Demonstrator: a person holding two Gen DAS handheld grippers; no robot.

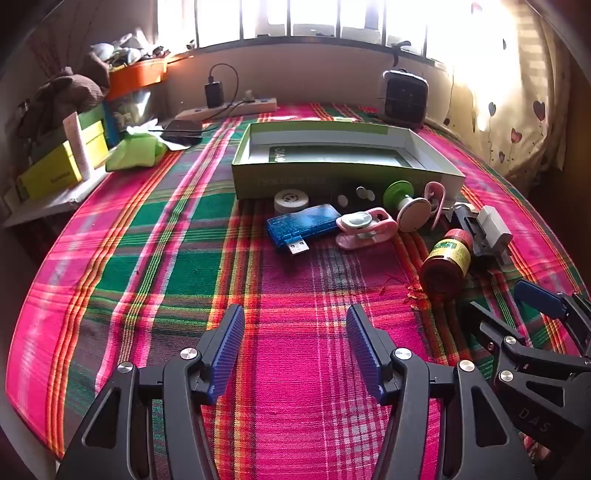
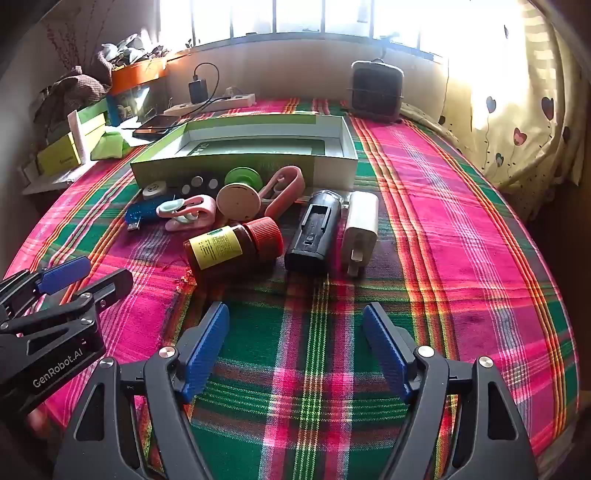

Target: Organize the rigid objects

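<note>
Left wrist view, your inventory: left tool (image 1: 295, 314) and right tool (image 2: 295, 314) both released, over plaid-covered surface (image 1: 147, 258). Green box (image 1: 332, 173) mid-surface; blue USB stick (image 1: 303, 225), brown bottle (image 2: 232, 247), white charger (image 2: 360, 225) clustered before it. Barred window (image 1: 295, 18), heart-print curtain (image 1: 517, 110) behind.

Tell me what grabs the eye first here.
The loud pink-and-green plaid cloth fills both views. Mid-cloth, small items cluster before an open green box: a red-capped brown bottle on its side, a blue USB dongle. Both open grippers hover nearest the camera.
</note>
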